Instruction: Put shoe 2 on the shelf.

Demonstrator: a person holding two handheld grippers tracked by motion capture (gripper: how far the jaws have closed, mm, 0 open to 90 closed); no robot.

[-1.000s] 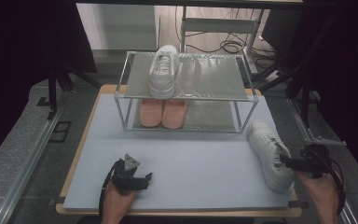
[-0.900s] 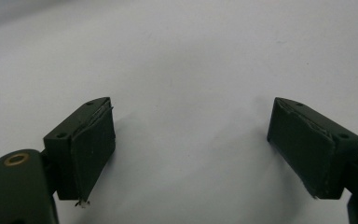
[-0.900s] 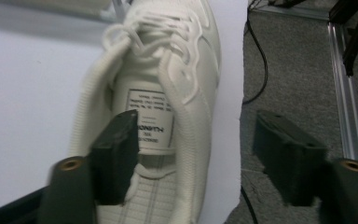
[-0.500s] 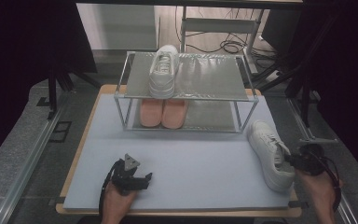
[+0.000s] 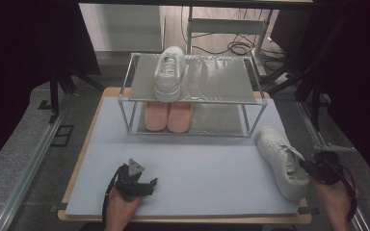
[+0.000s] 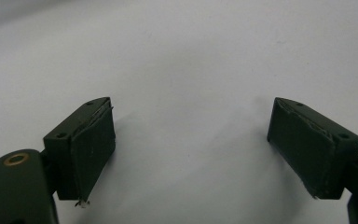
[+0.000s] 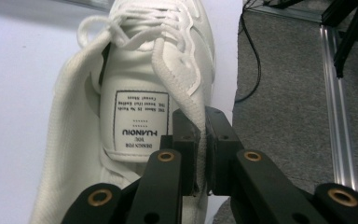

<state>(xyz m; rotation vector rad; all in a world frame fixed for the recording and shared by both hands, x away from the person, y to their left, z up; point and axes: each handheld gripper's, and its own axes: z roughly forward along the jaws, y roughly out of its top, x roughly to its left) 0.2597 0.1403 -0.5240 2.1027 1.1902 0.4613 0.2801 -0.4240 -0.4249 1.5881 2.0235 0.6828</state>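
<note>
Grasp step in hand: the right gripper point(image 7: 204, 140), lower right of the high view, had just been closing its jaws, and they pinched the collar edge of the loose white sneaker point(image 5: 283, 161), which lay on the bench point(image 5: 207, 168) at right, just in front of the shoe rack point(image 5: 192, 91). The left gripper point(image 6: 191, 140) rested at lower left, jaws wide and empty. Next move likely calls for lifting the sneaker clear and setting it beside its mate point(image 5: 169, 72) on the rack's top shelf.
</note>
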